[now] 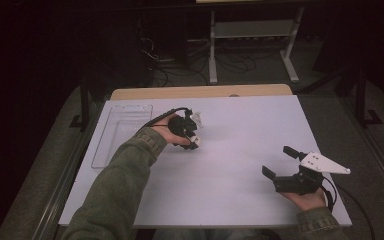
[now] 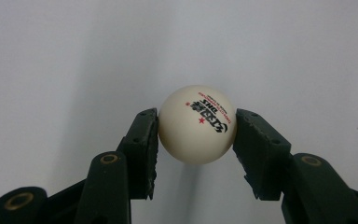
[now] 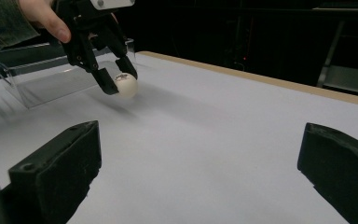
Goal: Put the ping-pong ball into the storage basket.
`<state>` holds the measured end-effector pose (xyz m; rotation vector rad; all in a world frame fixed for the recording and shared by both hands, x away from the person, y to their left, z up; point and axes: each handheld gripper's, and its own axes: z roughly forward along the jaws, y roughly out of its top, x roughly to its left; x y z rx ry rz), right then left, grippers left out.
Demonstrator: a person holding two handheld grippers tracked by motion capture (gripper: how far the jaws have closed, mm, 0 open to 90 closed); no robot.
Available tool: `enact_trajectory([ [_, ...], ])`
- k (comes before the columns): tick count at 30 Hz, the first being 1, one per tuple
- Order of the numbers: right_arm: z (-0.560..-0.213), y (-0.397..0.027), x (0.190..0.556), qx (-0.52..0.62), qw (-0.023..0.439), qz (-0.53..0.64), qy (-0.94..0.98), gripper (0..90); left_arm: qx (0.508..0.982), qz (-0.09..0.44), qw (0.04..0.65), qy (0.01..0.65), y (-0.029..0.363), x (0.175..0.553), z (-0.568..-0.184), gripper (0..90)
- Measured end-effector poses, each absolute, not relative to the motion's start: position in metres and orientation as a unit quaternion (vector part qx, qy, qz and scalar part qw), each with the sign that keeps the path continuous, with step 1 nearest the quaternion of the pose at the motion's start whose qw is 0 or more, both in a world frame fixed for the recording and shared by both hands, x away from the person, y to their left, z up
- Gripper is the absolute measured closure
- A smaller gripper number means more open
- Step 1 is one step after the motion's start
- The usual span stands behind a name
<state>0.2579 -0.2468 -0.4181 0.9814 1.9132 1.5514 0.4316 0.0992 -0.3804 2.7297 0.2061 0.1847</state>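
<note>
Left of centre in the high view, the left gripper tilts downward, its fingers clamped on the white ball just above the worktop. At lower right, the right gripper rests low, fingers wide apart, holding nothing.

You have a clear plastic tray lying empty at the far left of the white table, its long side running along the table's left edge. Past the table's far edge a tan wooden board shows. Behind that, on the dark floor, you see a white metal stand and loose black cables beside it.
</note>
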Motion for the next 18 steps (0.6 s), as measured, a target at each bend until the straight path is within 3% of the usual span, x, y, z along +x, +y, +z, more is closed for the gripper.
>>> enact_trajectory([
  [18, -0.418, -0.243, 0.258, 0.350, 0.242, 0.565, 0.707, 0.0, 0.982, 0.060, 0.172, 0.042, 0.107, 0.410, -0.355, 50.6],
])
